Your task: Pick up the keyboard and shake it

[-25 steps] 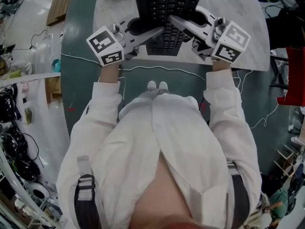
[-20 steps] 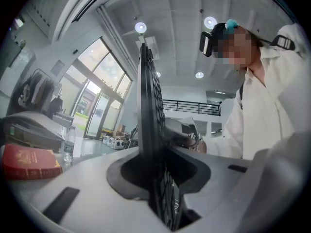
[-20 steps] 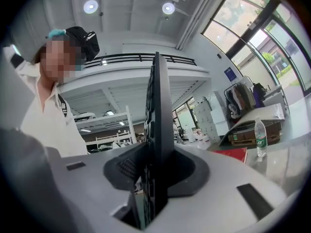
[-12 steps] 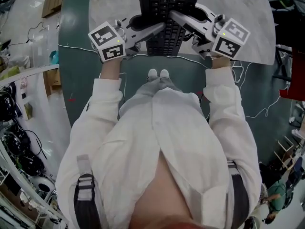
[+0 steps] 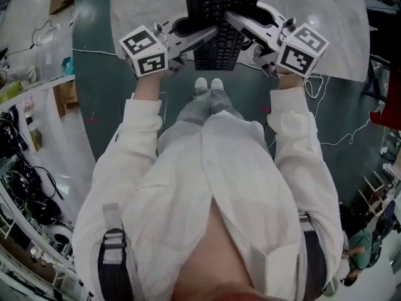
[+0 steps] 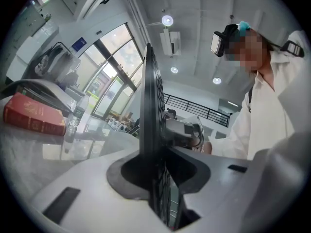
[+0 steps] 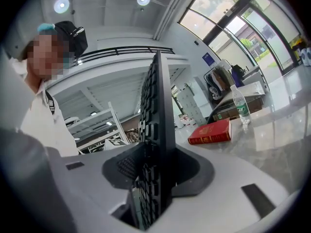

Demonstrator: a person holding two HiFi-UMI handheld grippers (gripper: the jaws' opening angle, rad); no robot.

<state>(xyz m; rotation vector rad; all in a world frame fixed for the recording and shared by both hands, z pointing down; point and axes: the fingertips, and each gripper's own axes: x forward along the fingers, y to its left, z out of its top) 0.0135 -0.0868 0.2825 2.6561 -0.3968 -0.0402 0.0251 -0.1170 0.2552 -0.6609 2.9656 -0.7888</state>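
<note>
Keyboard [image 5: 220, 5] over tabletop [image 5: 144, 2] edge. Left gripper [image 5: 210, 36] fingers clamped on it. Right gripper [image 5: 230, 21] fingers just been opening, keyboard between, pads touching.

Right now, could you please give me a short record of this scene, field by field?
held thing: black keyboard, at the near edge of the marble table
left gripper: shut on the keyboard's one side
right gripper: on the opposite side, keyboard between its jaws with the pads on it; the jaws have just been opening
keyboard resting on the table: cannot tell
also on the table: red book, water bottle near it
</note>
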